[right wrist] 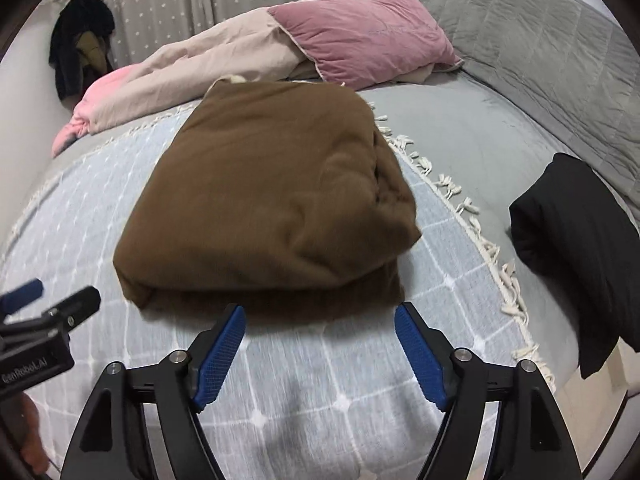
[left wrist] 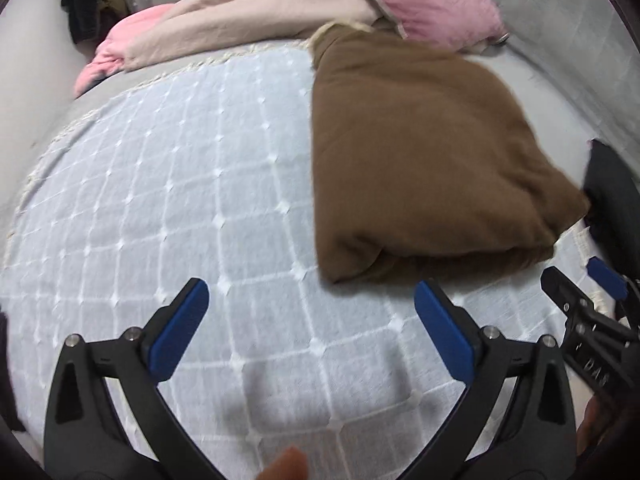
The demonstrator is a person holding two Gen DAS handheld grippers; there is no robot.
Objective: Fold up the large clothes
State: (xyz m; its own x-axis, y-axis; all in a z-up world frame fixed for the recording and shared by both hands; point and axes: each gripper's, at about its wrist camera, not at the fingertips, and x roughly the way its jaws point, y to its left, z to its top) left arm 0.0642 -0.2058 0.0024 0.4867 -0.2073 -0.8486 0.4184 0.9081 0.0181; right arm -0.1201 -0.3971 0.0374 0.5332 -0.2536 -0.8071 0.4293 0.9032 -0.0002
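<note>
A folded brown garment (right wrist: 264,200) is seen on the bed (right wrist: 460,140) — left tool (left wrist: 312,320) and right tool (right wrist: 320,344) both released, empty.

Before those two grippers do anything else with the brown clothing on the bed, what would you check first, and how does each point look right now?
1. Left gripper empty and open: ok.
2. Right gripper empty and open: ok.
3. Brown garment folded into a compact bundle: ok.
4. Bundle fully on the checked blanket: ok.
5. Black garment lying apart from the bundle: ok.
6. Folds underneath neat: cannot tell.
</note>
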